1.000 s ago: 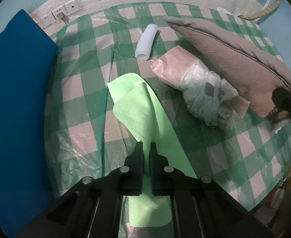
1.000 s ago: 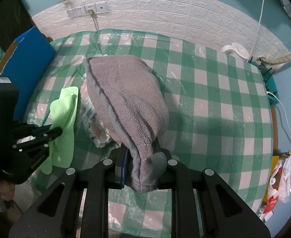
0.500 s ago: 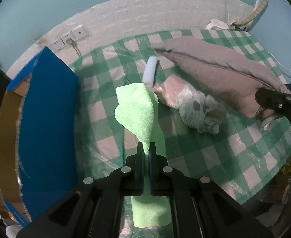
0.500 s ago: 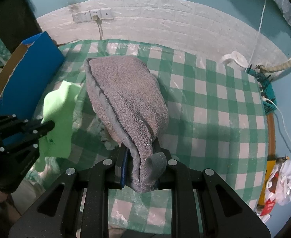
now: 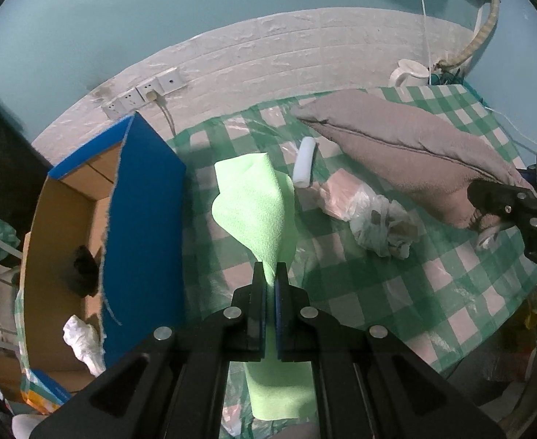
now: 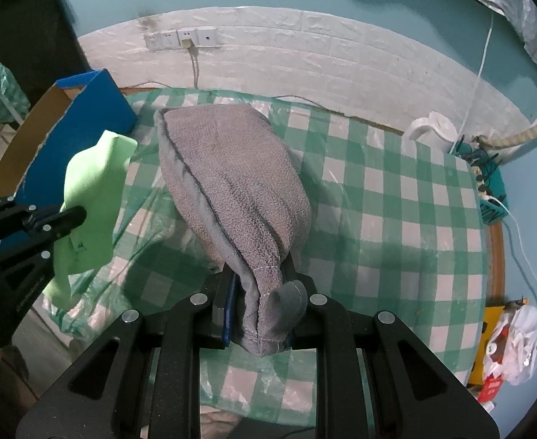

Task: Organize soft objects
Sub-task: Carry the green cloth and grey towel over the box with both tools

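The left gripper [image 5: 270, 274] is raised above the desk [image 5: 432, 292], its two black fingers pressed together on a green cloth [image 5: 257, 205]. The right gripper [image 6: 259, 285], also raised and to its right, points forward, its fingers clamped around the bunched end of a grey towel [image 6: 231, 183].

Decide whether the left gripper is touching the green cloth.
Touching. In the left wrist view the left gripper is closed on the green cloth, which rises from between its fingers.
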### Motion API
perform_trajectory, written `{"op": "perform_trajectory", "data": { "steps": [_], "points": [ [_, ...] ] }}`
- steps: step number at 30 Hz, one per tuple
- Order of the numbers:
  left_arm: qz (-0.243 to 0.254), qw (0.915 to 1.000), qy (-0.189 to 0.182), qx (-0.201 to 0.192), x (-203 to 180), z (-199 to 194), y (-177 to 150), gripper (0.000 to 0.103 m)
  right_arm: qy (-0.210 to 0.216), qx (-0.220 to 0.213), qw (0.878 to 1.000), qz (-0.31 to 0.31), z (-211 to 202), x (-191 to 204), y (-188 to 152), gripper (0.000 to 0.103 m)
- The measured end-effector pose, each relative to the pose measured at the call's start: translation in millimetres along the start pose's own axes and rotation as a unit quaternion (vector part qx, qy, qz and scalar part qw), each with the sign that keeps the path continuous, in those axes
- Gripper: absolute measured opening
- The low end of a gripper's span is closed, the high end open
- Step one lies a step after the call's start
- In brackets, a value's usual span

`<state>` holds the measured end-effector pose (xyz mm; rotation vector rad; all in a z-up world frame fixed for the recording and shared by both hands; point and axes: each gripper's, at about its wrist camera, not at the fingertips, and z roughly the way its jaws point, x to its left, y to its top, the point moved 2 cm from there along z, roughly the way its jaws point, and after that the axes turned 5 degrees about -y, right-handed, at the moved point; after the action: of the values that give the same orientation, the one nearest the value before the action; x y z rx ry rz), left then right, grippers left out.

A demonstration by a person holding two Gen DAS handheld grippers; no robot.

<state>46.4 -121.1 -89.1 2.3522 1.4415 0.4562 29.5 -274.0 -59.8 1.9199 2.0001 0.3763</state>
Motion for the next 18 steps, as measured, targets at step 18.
{"op": "perform_trajectory", "data": {
  "steps": [18],
  "points": [
    [-0.009, 0.9980, 0.041, -0.048, 31.2, -45.9, 5.0, 0.004, 0.010, -0.030, 0.999, -0.025, -30.8, 28.6, 18.1, 0.018]
  ]
}}
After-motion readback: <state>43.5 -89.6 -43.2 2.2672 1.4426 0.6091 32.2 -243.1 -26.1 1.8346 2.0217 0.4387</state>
